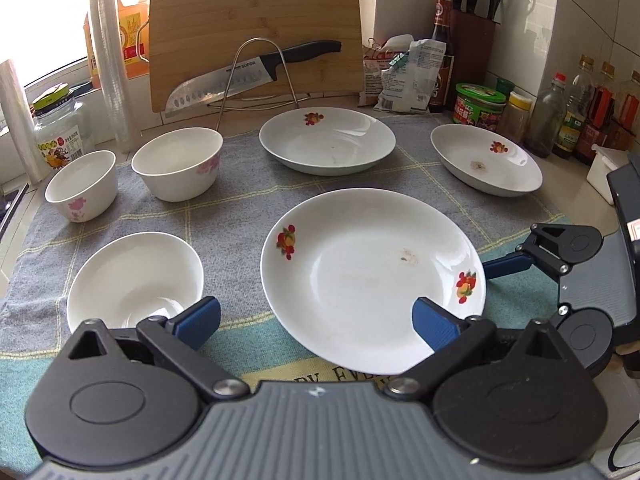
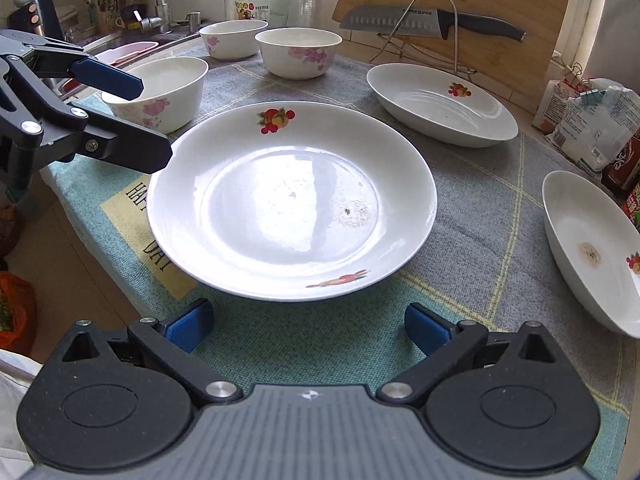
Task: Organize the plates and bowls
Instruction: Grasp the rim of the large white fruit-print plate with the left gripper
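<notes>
I log the counter from the left wrist view, left to right. Far left: a glass jar [image 1: 60, 128] and a roll of cling film [image 1: 110, 64], upright.

On the grey checked cloth [image 1: 240, 208]:
- small bowl [image 1: 82, 184], pink flowers, far left.
- second bowl [image 1: 178, 162], just beside it on its right.
- near bowl [image 1: 134, 280], at the near left, just beyond my left gripper [image 1: 316, 322], whose jaws stand wide apart and hold nothing.
- large plate [image 1: 372, 276], fruit motifs, near centre; its near rim lies between the left gripper's blue pads, and I cannot tell whether either pad touches it.
- far plate [image 1: 326, 140], beyond the large plate.
- right plate [image 1: 486, 158], far right, with a brown stain.

Behind these: a cutting board [image 1: 256, 28] leaning on the wall, a knife [image 1: 256, 72] on a wire stand before it, then a knife block [image 1: 472, 44] and bottles [image 1: 580, 108].

Right gripper [image 2: 310, 326] — jaws spread, nothing between them, just short of the large plate's near rim in its own view.
</notes>
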{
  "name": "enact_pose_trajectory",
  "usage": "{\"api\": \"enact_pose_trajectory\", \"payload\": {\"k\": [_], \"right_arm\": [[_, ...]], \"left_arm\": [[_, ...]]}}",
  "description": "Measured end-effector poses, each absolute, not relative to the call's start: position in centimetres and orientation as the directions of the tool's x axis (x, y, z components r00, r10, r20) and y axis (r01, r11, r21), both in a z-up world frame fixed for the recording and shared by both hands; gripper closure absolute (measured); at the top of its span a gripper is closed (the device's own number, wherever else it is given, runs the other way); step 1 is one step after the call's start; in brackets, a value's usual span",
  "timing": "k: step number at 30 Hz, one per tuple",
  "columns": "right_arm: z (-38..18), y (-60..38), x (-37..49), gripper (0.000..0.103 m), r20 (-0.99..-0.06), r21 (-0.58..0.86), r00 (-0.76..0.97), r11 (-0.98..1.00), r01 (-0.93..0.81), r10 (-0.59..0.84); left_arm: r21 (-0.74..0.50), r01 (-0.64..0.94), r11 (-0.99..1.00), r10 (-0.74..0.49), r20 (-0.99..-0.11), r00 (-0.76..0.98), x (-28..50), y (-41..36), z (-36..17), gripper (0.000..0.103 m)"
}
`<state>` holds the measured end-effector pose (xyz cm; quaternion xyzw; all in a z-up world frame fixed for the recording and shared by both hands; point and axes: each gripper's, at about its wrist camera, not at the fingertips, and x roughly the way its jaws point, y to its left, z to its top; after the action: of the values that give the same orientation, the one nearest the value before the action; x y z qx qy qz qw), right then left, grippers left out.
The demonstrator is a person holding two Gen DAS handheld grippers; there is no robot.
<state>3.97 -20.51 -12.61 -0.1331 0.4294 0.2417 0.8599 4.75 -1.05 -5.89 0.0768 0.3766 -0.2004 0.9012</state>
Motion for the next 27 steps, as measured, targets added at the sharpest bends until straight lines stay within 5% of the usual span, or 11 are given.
{"api": "enact_pose_trajectory", "payload": {"k": [27], "right_arm": [[-13.4, -21.7, 3.3, 0.0, -0.695, -0.012, 0.584, 0.805, -0.593, 0.419]], "left_arm": [[-0.038, 0.554, 0.832, -0.36, -0.796, 0.486, 15.4, -5.4, -6.7, 0.003]]}}
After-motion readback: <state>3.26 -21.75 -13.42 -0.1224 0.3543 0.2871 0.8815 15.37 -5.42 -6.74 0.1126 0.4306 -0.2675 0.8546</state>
